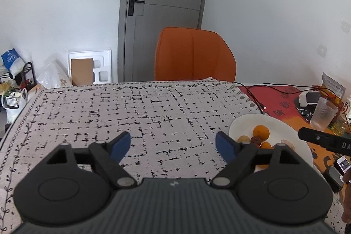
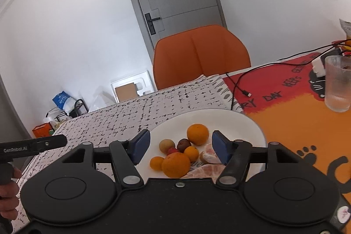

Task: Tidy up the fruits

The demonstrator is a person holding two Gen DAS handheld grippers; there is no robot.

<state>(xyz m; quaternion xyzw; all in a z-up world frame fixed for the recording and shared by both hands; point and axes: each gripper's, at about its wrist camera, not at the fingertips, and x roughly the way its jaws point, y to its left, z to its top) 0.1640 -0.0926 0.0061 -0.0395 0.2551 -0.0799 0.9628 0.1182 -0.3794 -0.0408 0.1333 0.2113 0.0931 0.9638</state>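
Note:
A white plate [image 2: 241, 124] holds several fruits: a large orange [image 2: 197, 133], a nearer orange [image 2: 176, 164], two small mandarins, a tan round fruit [image 2: 166, 145], a dark brown one [image 2: 183, 144] and peeled pomelo pieces [image 2: 206, 169]. My right gripper [image 2: 179, 147] is open and empty, held above the plate's near side. My left gripper [image 1: 173, 144] is open and empty over the patterned cloth, left of the plate [image 1: 243, 124], where the large orange [image 1: 261, 132] shows.
An orange chair [image 2: 201, 54] stands behind the table. A ribbed glass [image 2: 337, 84], a white charger and cables [image 2: 241, 84] lie on the red-orange mat at the right. The black-and-white tablecloth [image 1: 131, 111] covers the left part.

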